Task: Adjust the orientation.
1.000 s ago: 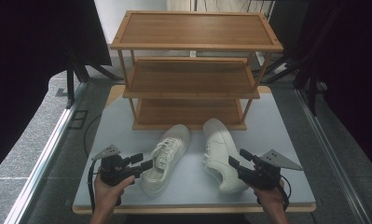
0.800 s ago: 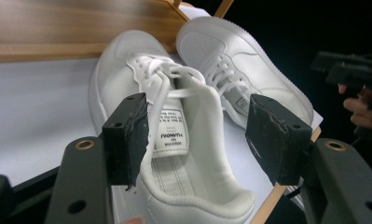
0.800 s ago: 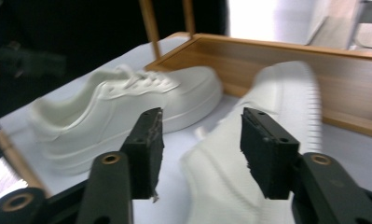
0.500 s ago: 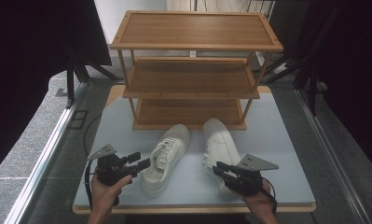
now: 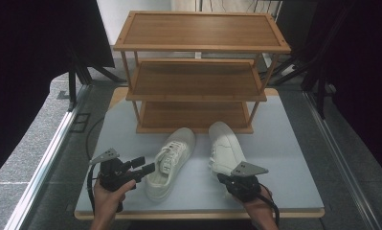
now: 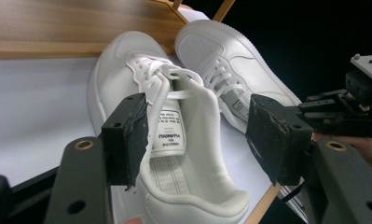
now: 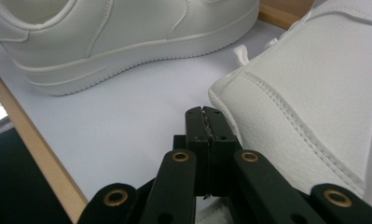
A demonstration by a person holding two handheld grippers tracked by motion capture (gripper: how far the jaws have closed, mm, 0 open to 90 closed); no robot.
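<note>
Two white sneakers lie on the pale table, toes toward the rack: the left shoe (image 5: 172, 158) and the right shoe (image 5: 224, 146). My left gripper (image 5: 145, 165) is open beside the left shoe's heel. In the left gripper view the left gripper (image 6: 202, 126) straddles the rear opening of the left shoe (image 6: 127, 74) without pressing it. My right gripper (image 5: 223, 178) sits low at the right shoe's heel. Its jaws have just been closing, and the right gripper (image 7: 204, 116) is now shut with nothing between the pads, against the heel of the right shoe (image 7: 314, 93).
A three-tier wooden shoe rack (image 5: 198, 91) stands at the back of the table (image 5: 284, 158), its shelves bare. The table's wooden front edge (image 7: 34, 154) runs close by my right gripper. Dark curtains and stands flank both sides.
My right gripper has moved left and down to the right shoe's heel, and its jaws have gone from open to shut. The left gripper and both shoes have stayed put.
</note>
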